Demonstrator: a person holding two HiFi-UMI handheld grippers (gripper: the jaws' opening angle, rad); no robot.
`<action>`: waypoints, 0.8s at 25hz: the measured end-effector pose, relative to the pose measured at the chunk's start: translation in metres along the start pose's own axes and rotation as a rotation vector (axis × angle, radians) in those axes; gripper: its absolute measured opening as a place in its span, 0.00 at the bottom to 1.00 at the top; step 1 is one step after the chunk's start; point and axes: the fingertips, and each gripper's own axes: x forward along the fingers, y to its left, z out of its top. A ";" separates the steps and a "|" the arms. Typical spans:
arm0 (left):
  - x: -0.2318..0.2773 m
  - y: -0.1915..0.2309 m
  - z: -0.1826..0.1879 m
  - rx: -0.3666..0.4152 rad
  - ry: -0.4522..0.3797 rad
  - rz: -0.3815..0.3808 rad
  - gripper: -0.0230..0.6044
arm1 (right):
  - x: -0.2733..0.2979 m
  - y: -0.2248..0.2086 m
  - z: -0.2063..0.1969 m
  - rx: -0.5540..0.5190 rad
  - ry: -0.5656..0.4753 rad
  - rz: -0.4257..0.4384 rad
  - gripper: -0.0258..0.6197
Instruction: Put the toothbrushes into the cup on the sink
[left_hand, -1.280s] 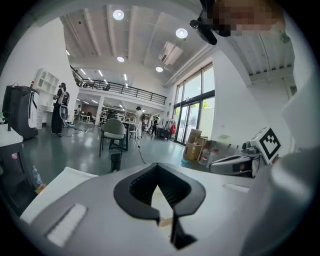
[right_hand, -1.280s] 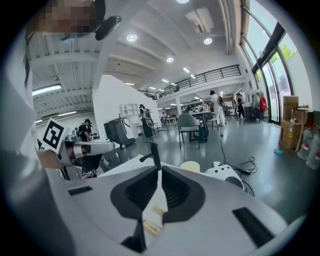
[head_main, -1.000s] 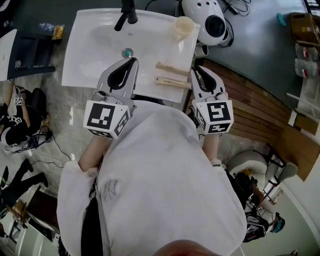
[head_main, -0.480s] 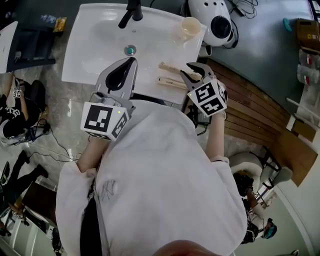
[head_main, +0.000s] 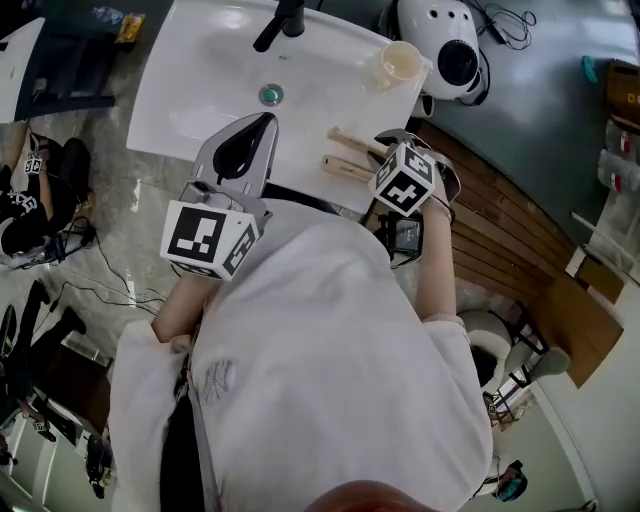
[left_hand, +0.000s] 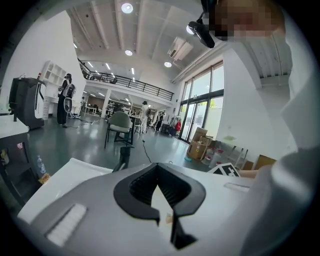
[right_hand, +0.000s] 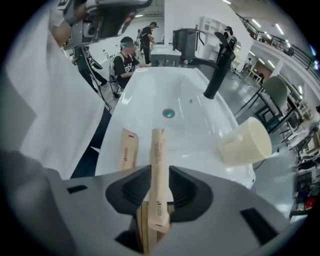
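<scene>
Two paper-wrapped toothbrushes (head_main: 350, 143) (head_main: 345, 167) lie side by side on the white sink (head_main: 200, 90) rim at its near right. The cream cup (head_main: 400, 62) stands at the sink's far right corner. My right gripper (head_main: 383, 150) points steeply down over the toothbrushes. Its jaws have just been opening. In the right gripper view one toothbrush (right_hand: 159, 165) lies between them with gaps to both pads, and the other toothbrush (right_hand: 129, 150) lies to its left. The cup (right_hand: 247, 142) shows at the right there. My left gripper (head_main: 268, 120) hovers shut and empty over the sink's near edge.
A black faucet (head_main: 285, 22) stands at the back of the basin, with the drain (head_main: 270, 95) in front of it. A white appliance (head_main: 450, 45) sits behind the cup. Wooden flooring (head_main: 510, 230) lies right of the sink, and cables trail on the floor at the left.
My right gripper tipped from level to pointing down over the toothbrushes, and its jaws went from shut to open. The left gripper barely shifted.
</scene>
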 end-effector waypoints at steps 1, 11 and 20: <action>0.000 0.001 0.000 -0.001 0.002 0.001 0.03 | 0.004 0.001 0.000 -0.002 0.009 0.018 0.19; 0.002 0.011 -0.001 -0.030 0.008 0.001 0.03 | 0.018 0.003 0.002 -0.001 0.042 0.122 0.09; 0.008 0.005 0.001 -0.026 0.016 -0.040 0.03 | -0.008 -0.015 0.016 0.102 -0.100 0.019 0.08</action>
